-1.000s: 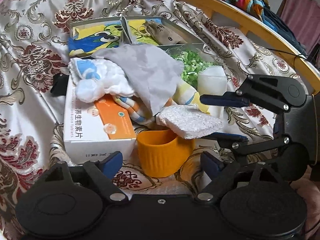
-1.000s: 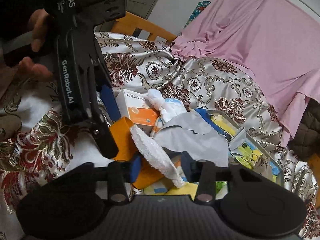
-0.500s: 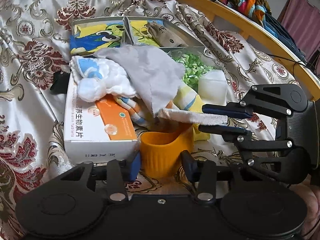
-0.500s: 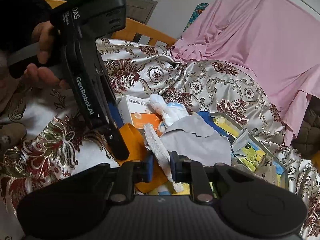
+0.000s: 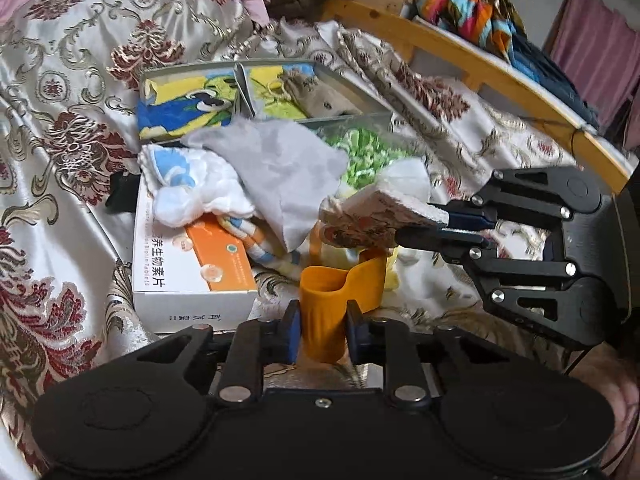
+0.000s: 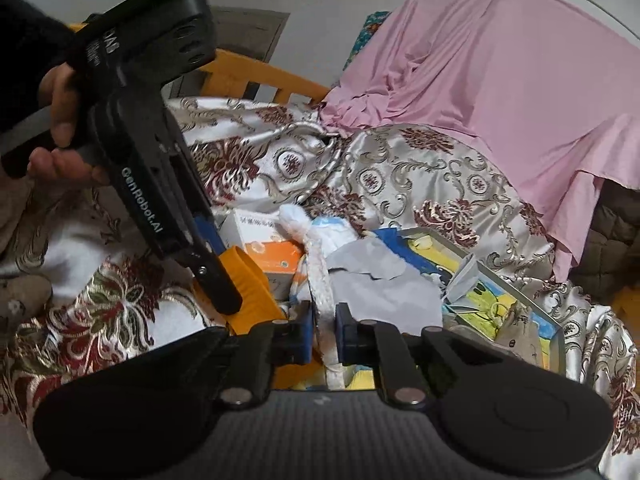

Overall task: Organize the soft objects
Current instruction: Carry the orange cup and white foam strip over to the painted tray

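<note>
Soft, dim indoor light falls evenly with faint shadows, motion blur smears the clutter ahead of each tool, and fisheye bending darkens the corners.

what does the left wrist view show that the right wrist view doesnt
Only the left wrist view: the bright striped cloth on the wooden rail, and the green stuff in the divided tray.
Only the right wrist view: the big pink sheet and the hand holding the left tongs.
Both: the left tongs closing, squeezing the orange cup, the right tongs closing on the white sponge pad, the grey cloth, the white and orange box.
</note>
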Motion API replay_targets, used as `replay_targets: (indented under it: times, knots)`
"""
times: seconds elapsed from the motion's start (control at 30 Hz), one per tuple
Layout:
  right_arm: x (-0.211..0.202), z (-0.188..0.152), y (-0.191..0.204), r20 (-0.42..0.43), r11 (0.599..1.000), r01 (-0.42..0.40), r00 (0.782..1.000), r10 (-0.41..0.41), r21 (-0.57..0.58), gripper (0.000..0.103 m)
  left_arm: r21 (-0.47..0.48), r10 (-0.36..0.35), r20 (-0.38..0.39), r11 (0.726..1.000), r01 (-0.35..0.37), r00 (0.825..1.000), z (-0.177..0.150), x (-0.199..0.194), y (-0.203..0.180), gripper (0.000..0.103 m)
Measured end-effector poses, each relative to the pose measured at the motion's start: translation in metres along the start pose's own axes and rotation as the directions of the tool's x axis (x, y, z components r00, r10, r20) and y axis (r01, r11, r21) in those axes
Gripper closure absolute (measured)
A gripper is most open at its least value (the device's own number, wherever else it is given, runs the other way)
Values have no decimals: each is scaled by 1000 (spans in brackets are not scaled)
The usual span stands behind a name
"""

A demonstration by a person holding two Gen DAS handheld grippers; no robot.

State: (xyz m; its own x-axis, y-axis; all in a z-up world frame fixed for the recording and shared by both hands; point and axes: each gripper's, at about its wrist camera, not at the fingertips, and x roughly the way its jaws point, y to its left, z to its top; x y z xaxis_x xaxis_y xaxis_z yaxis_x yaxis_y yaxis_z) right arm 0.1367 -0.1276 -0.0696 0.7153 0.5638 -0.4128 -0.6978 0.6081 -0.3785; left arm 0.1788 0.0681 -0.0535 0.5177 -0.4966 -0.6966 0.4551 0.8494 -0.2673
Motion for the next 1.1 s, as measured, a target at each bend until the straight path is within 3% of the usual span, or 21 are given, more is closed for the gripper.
replay_targets:
  times: [0.3,0.57,0.7,0.9,1.1]
  knots:
    - [-28,13,-18,74,995,50,996,-57,87,92,-57,36,110,998,-30,993,3,-30,-13,82]
    - [-45,33,-41,139,989,114,982,-127,94,92,-115,96,223,991,-72,970,10,-50,-19,82]
    - [-46,45,-60,160,987,130,977,-144,97,92,-173,157,306,979,-107,939,23,-56,-14,82]
    - [-27,65,-94,175,984,139,972,-157,109,92,-278,305,388,938,-205,870,63,-45,4,82]
    - [15,82,-136,190,973,111,970,-150,202,92,-327,363,419,915,-235,832,120,-14,38,82]
